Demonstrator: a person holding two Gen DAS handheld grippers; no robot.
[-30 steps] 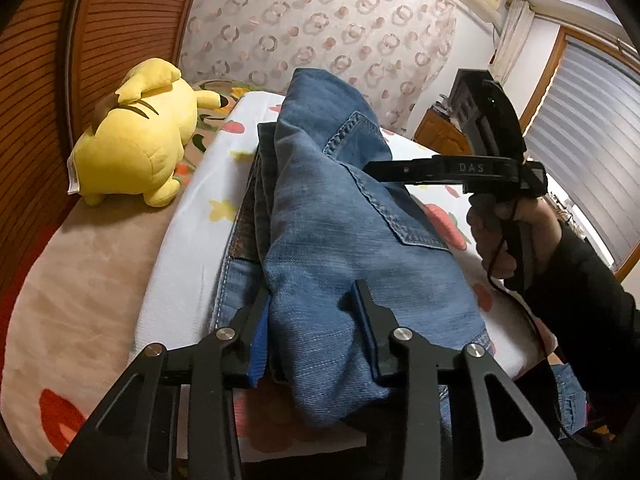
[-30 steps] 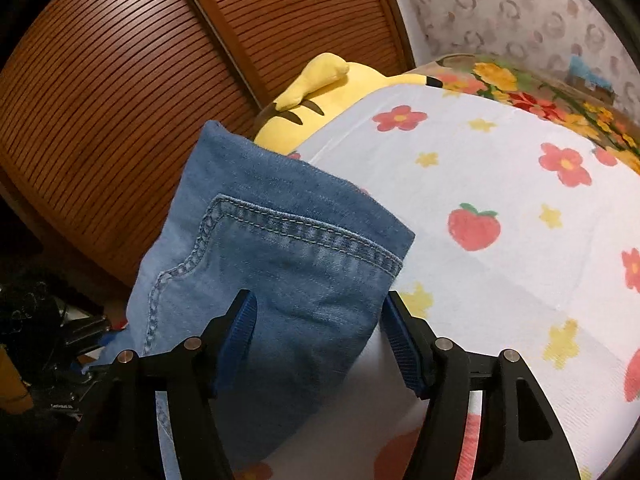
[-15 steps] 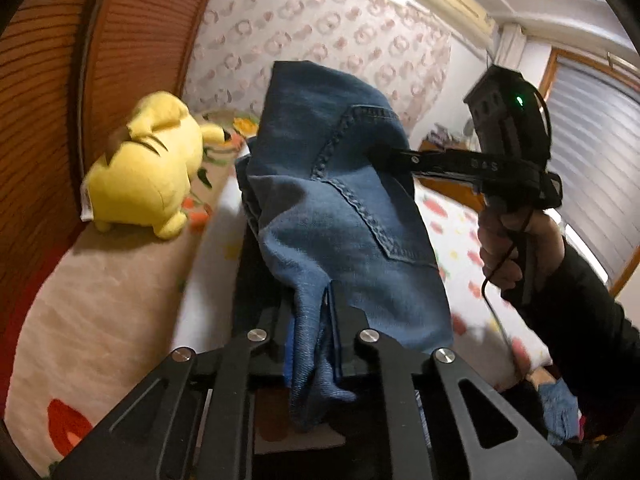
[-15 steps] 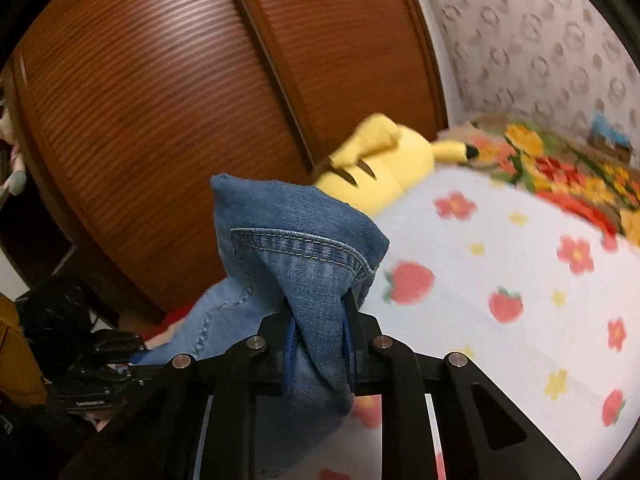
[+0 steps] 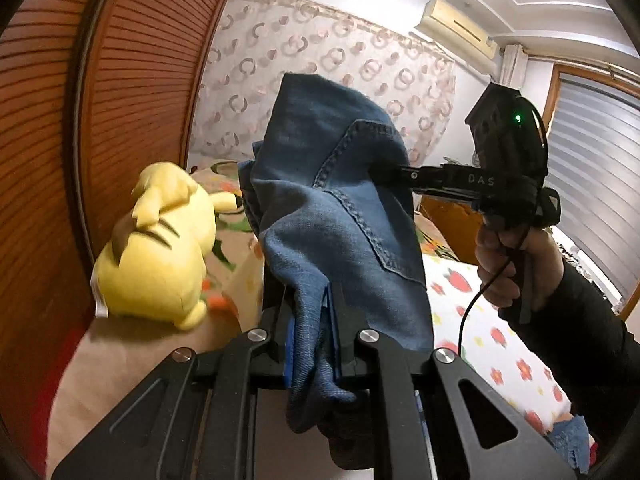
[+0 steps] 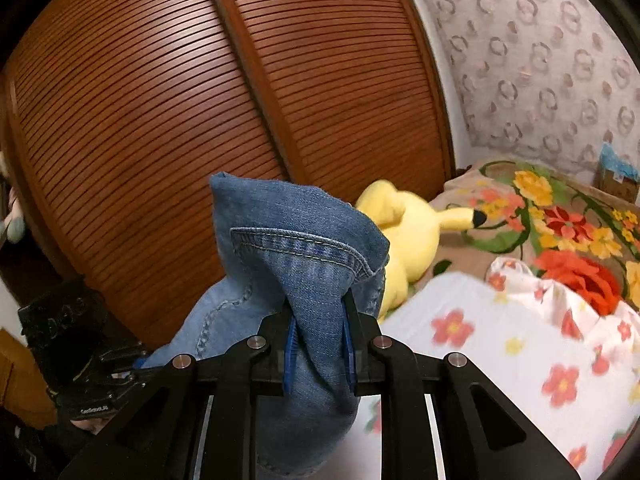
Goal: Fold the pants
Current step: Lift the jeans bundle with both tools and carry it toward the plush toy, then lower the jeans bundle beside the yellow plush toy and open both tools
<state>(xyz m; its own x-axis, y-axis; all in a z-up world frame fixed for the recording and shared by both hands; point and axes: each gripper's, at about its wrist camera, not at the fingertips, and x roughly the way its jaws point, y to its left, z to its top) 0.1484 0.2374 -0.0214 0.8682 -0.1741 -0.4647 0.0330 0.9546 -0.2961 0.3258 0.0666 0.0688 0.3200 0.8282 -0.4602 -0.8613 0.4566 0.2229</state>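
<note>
Two grippers hold one pair of blue jeans [image 5: 340, 216] up above the bed [image 6: 500, 344]. The left gripper [image 5: 312, 332] is closed on a bunched fold of the denim; the cloth is pressed between its blue pads and a short end hangs down under the fingers. The right gripper [image 6: 320, 344] is also closed on the jeans, just below a stitched pocket edge, and the cloth stands up above its fingers like a small peak. In the left wrist view the right gripper [image 5: 384, 172] reaches into the jeans from the side, held by a hand [image 5: 516, 260] in a dark sleeve [image 5: 584, 340]. The jeans hang between the two grippers, and I cannot tell if any part of them touches the bed.

On the bed lies a white sheet with flowers and strawberries [image 6: 480, 320], and behind it a blanket with big flowers [image 6: 560, 216]. One yellow plush toy [image 5: 156, 252] lies on the bed beside the brown slatted doors [image 6: 200, 100], apart from the jeans. A small cardboard box [image 6: 618, 178] stands at the far edge near the patterned wall; what is inside it is not clear, only something blue shows on top.
</note>
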